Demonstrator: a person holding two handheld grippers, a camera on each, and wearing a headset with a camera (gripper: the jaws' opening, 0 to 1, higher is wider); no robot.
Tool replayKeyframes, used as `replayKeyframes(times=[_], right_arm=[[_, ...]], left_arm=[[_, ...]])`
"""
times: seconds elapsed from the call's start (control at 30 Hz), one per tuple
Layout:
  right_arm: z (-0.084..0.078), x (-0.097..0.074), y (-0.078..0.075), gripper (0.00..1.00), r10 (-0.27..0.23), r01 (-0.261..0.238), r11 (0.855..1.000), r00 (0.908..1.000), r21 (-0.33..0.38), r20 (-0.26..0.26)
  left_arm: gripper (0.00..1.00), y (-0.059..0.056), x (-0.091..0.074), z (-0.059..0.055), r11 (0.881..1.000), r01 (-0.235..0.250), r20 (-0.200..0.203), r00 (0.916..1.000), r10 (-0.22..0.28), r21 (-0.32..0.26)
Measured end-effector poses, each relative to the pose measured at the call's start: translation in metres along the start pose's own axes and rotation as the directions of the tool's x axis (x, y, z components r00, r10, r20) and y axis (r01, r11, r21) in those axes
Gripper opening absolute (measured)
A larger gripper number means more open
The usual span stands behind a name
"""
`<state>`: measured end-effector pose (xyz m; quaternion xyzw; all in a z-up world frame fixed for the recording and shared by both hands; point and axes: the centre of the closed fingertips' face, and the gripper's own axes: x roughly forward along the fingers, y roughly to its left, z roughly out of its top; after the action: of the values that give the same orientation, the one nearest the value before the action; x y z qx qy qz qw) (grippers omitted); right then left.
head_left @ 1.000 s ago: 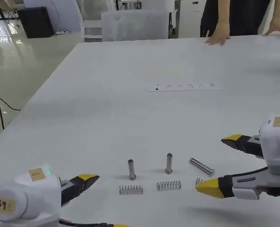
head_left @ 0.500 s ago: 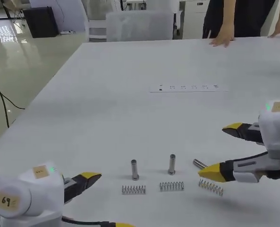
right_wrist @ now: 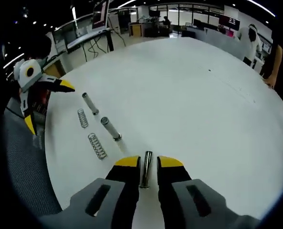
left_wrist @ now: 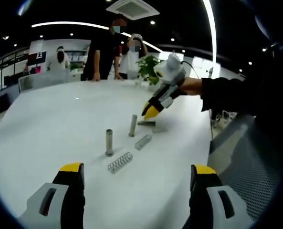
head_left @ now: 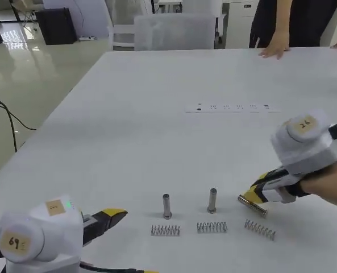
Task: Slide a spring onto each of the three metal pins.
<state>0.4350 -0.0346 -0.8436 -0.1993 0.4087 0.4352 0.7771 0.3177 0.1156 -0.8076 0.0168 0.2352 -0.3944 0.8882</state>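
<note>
The right pin (head_left: 254,206) lies flat on the counter (head_left: 128,142), its long axis running far-left to near-right. The right claw (head_left: 252,197) straddles it lengthwise, jaws narrowly parted. The left pin (head_left: 166,206) and middle pin (head_left: 212,201) stand upright. Three springs (head_left: 165,230) (head_left: 212,227) (head_left: 259,229) lie left-to-right just nearer. The left claw (left_wrist: 137,168) gapes wide and holds nothing.

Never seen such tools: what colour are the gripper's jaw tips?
Yellow; best seen on the left gripper in the left gripper view.

Bright, even overhead light casts faint shadows; both gripper views bend fisheye-style.
</note>
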Motion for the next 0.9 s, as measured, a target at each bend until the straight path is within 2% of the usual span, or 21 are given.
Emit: replayKeyframes(times=[0.1,0.2,0.37,0.47,0.53,0.63,0.77,0.9], right_arm=[[-0.002,0.007,0.004,0.12,0.014,-0.013,1.0,0.9997,0.012,-0.022],[-0.004,0.017,-0.002,0.12,0.005,-0.005,1.0,0.9991,0.008,-0.043],[-0.005,0.023,-0.004,0.09,-0.052,0.046,0.997,0.9944,-0.059,-0.093],[-0.004,0.024,0.002,0.06,-0.055,0.047,0.996,0.9926,-0.075,-0.109],[-0.004,0.022,0.001,0.06,-0.084,0.072,0.993,0.9889,-0.097,-0.123],[-0.004,0.021,-0.001,0.05,-0.085,0.077,0.995,0.9883,-0.068,-0.127],[-0.005,0.019,-0.002,0.05,-0.073,0.071,0.997,0.9922,-0.024,-0.101],[0.001,0.006,-0.002,0.05,-0.059,0.061,0.998,0.9964,0.018,-0.06]], left_arm=[[0.88,0.0,0.001,0.0,1.0,0.001,0.0,1.0,-0.001,-0.001],[0.88,0.0,0.001,-0.001,1.0,0.002,0.0,1.0,-0.002,-0.003],[0.88,0.001,0.001,-0.001,1.0,0.002,0.0,1.0,-0.002,-0.001],[0.88,0.001,0.002,0.0,1.0,0.002,0.002,1.0,-0.002,-0.001],[0.88,0.0,0.002,0.0,1.0,0.003,0.0,1.0,-0.003,0.0],[0.88,0.0,0.002,0.0,1.0,0.003,0.001,1.0,-0.003,0.004],[0.87,0.002,0.001,0.002,1.0,-0.002,0.007,1.0,0.002,0.003],[0.87,0.001,0.001,0.003,1.0,0.0,0.01,1.0,0.0,0.01]])
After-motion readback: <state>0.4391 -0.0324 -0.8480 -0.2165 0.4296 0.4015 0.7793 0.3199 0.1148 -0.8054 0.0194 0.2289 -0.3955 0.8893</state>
